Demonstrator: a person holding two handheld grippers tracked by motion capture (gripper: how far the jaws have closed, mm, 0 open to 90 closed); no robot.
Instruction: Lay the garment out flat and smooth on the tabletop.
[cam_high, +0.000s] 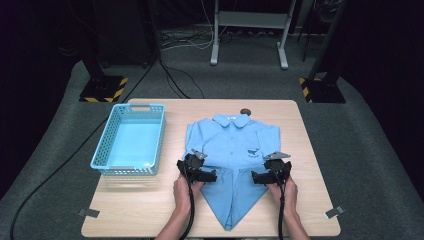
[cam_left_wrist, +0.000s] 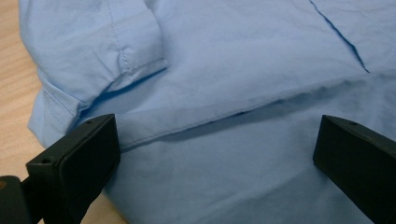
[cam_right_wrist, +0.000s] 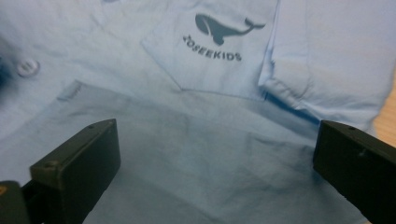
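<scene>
From above, the light blue short-sleeved cotton shirt (cam_high: 232, 150) lies front-up on the pale wooden table (cam_high: 145, 210), collar toward the far edge, its lower part drawn into a point that aims at the person. Both sleeves look folded inward, which narrows the garment for folding. The left gripper (cam_high: 205, 176) sits at the shirt's left flank and the right gripper (cam_high: 260, 177) at its right flank, each held by a hand, level with one another, probably so both sides get worked together. A turquoise perforated plastic basket (cam_high: 131, 140) waits empty just left of the shirt, most likely where the folded bundle goes. The table stands on grey carpet, with a white metal stand (cam_high: 250, 30) behind, black-and-yellow striped bases at either side, and cables trailing across the floor in a dark room.

Over on the left gripper view, the black jaws stand wide apart, released, nothing between them but cloth lying flat below. The folded sleeve cuff (cam_left_wrist: 130, 60) sits upper left and a long fold edge (cam_left_wrist: 243, 112) runs across.

Switching to the right gripper view, those jaws also stand spread and empty, hovering low over the fabric. A chest pocket with a dark whale print (cam_right_wrist: 219, 42) lies ahead, a white button (cam_right_wrist: 27, 66) off to the left.
</scene>
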